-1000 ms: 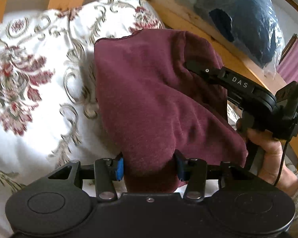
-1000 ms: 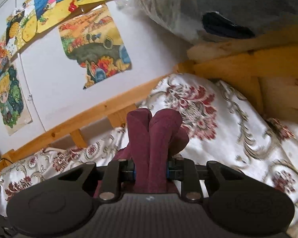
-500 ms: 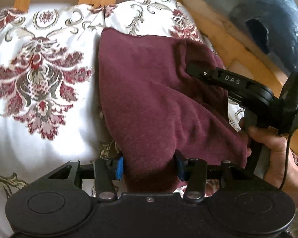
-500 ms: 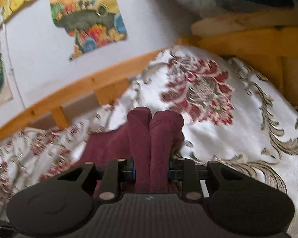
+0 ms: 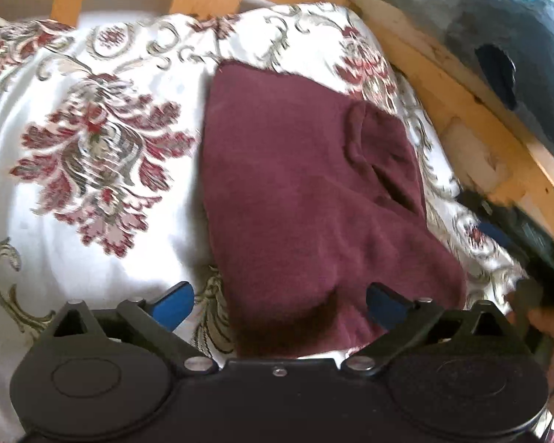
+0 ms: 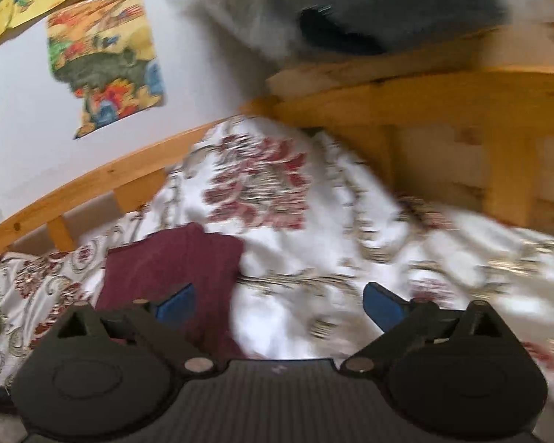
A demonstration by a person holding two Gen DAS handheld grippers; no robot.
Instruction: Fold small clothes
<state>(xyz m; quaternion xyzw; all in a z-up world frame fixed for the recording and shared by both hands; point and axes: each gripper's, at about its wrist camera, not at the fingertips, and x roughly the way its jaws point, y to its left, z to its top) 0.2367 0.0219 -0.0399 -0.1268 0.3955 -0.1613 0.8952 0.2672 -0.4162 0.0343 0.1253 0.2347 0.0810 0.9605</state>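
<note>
both claws have just been opening and now stand wide: left gripper point(image 5: 280, 301) has its blue pads clear of the cloth, though the near end of the garment point(image 5: 306, 199) lies between the jaws. right gripper point(image 6: 279, 301) holds nothing; only bedspread point(image 6: 314, 277) shows between its pads, and the garment point(image 6: 170, 269) sits to its left under one finger.

garment lies released on the bedspread point(image 5: 92, 203), near the wooden bed frame point(image 5: 461, 85).

progress, judged: it looks doubled over, with a folded flap showing on the far right side. one fold seems laid down; the near end is bunched and rounded, not flat. left to do, probably: smooth it, maybe fold once more. cannot tell what kind of garment it is.

orientation: long axis runs away from the left camera, near end by the jaws, far edge towards the headboard slats, leaning slightly left.
</note>
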